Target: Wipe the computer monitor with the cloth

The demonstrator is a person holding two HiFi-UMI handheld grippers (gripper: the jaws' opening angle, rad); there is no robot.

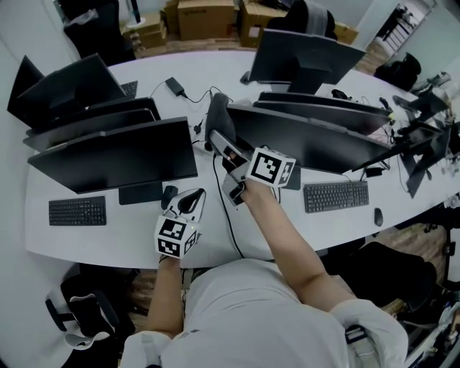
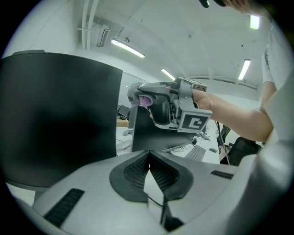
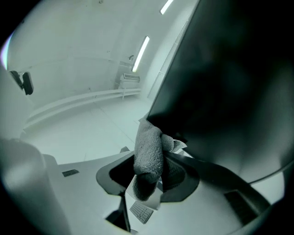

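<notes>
A dark monitor [image 1: 316,147] stands at the desk's middle, its screen [image 3: 229,92] filling the right of the right gripper view. My right gripper [image 1: 215,139] reaches to the monitor's left edge, shut on a grey cloth [image 1: 218,113]. In its own view the right gripper [image 3: 149,170] pinches the folded cloth [image 3: 149,149], which sits against the screen's lower left corner. My left gripper [image 1: 188,205] hangs low near the desk's front edge, shut with nothing in it. In its own view the left gripper [image 2: 148,161] looks toward the right gripper [image 2: 158,98].
A second black monitor [image 1: 115,154] stands to the left, close beside my left gripper. Keyboards [image 1: 77,210] [image 1: 336,195], a mouse [image 1: 378,216] and cables [image 1: 223,208] lie on the white desk [image 1: 43,230]. More monitors [image 1: 305,57] stand behind, and cardboard boxes [image 1: 207,18] beyond.
</notes>
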